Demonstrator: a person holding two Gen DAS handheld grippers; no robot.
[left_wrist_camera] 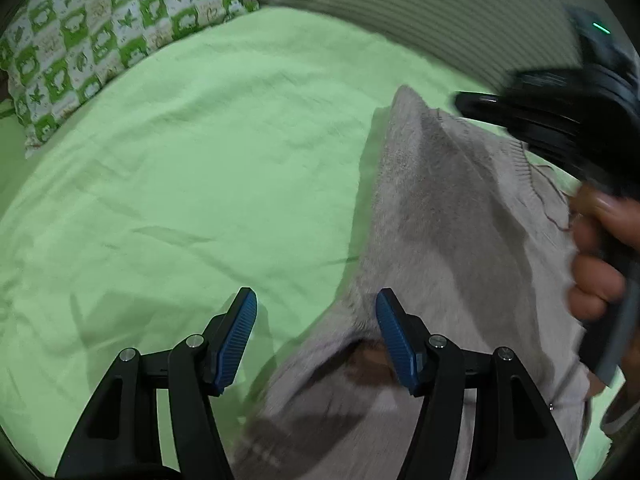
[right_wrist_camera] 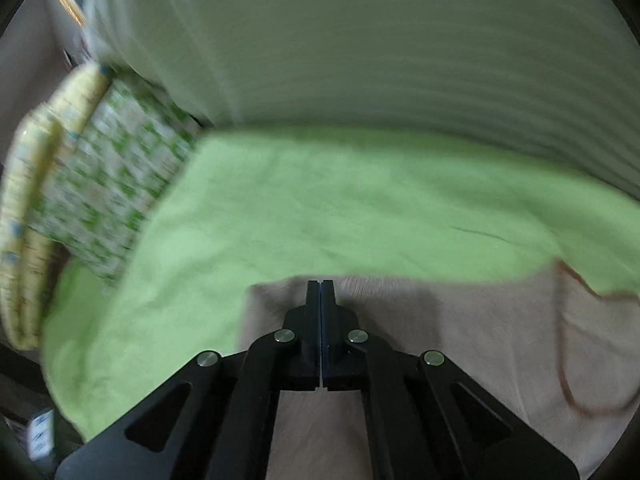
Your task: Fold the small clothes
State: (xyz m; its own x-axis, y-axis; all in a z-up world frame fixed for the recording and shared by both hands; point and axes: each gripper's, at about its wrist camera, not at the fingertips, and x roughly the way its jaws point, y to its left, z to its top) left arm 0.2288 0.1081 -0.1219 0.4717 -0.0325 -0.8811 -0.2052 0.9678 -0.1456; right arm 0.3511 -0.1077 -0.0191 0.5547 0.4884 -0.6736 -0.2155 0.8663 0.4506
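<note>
A pale grey knitted garment [left_wrist_camera: 448,216] is held up off the green bed sheet [left_wrist_camera: 192,168]. My left gripper [left_wrist_camera: 316,304] is open and empty, its blue pads on either side of the garment's lower left edge. The right gripper's black body [left_wrist_camera: 560,120] shows at the garment's upper right, with a hand around it. In the right wrist view my right gripper [right_wrist_camera: 321,286] is shut, jaws together, over the garment [right_wrist_camera: 460,320]; whether cloth is pinched between them I cannot tell. A brown thread [right_wrist_camera: 568,360] trails on the cloth.
A green-and-white patterned pillow [left_wrist_camera: 80,48] lies at the bed's far left, also in the right wrist view [right_wrist_camera: 108,184]. A ribbed pale wall [right_wrist_camera: 400,60] runs along the bed's far side. A yellow patterned cushion [right_wrist_camera: 24,240] sits beside the pillow.
</note>
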